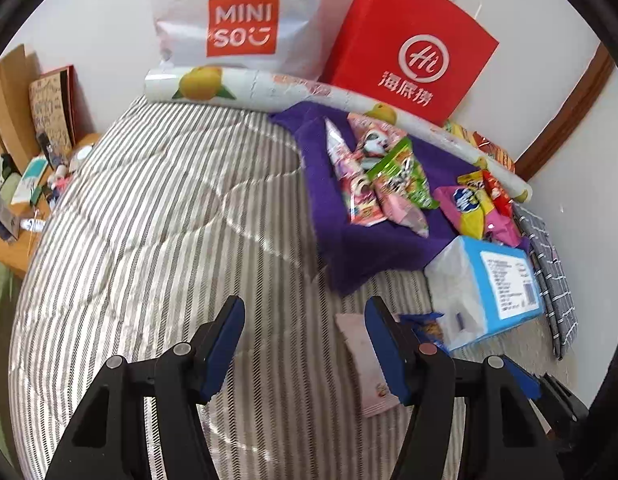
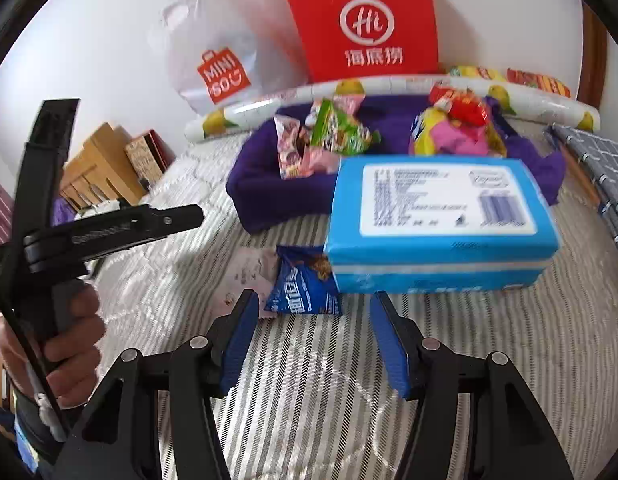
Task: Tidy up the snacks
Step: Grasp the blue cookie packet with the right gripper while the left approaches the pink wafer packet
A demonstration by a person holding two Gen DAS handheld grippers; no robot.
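Several snack packets lie on a purple cloth (image 1: 349, 240) (image 2: 261, 176) on the striped bed: a pink and green pile (image 1: 381, 176) (image 2: 329, 136) and a yellow, pink and red pile (image 1: 481, 204) (image 2: 457, 128). A pale pink packet (image 1: 365, 364) (image 2: 249, 272) and a blue packet (image 2: 301, 284) (image 1: 425, 326) lie on the quilt beside a blue tissue pack (image 2: 441, 216) (image 1: 489, 284). My left gripper (image 1: 305, 340) is open and empty, its right finger over the pink packet. My right gripper (image 2: 315, 332) is open and empty just short of the blue packet.
A white Miniso bag (image 1: 237, 20) (image 2: 213, 56), a red paper bag (image 1: 413, 48) (image 2: 365, 20) and a rolled fruit-print sheet (image 1: 269, 84) (image 2: 389, 88) lie against the wall. A grey checked cloth (image 1: 549, 272) (image 2: 597, 168) lies right. A cluttered wooden shelf (image 1: 21, 184) stands left.
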